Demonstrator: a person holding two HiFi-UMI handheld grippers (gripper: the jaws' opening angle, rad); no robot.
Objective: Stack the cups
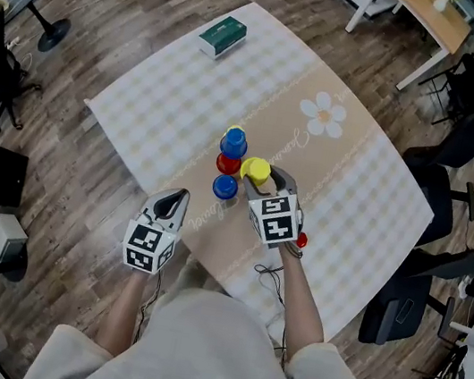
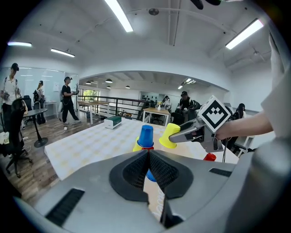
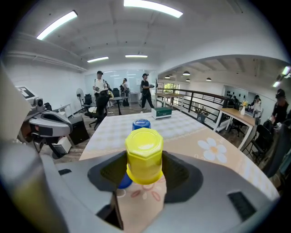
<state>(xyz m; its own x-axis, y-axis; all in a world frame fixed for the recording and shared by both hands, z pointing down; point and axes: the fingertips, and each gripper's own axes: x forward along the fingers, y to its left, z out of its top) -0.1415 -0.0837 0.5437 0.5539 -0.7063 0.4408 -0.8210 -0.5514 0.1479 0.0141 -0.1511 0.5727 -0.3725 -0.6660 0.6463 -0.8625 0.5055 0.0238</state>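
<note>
Yellow cup point(image 1: 256, 171) sits pinched between the jaws of the right hand-held gripper point(image 1: 265, 183). It is upside down, w/ its flat base toward that gripper's camera and its mouth pointing away and down. It is lifted off the worktop point(image 1: 161, 107), tilted, just right of the other cups.

Those cups stand in a tight line along the beige strip of the cloth. The near blue cup point(image 1: 225, 187) is closest to the person, then a red cup point(image 1: 228, 164), then a far blue cup point(image 1: 233, 143), upside down. A sliver of another yellow cup point(image 1: 236, 129) shows behind it. Can't tell which of these touch or nest.

Left hand-held gripper point(image 1: 176, 201) is at the near edge of the worktop, left of the line. Its jaws are pressed together at the tips w/ nothing between them, pointing toward the cups.

A small red thing point(image 1: 302, 239) lies by the right wrist; can't tell what it is.

Further out there is a white flower print point(image 1: 323, 115) on the beige strip and a green box point(image 1: 222, 36) at the far corner, well apart from the cups. Wood floor, office chairs and desks lie around.
</note>
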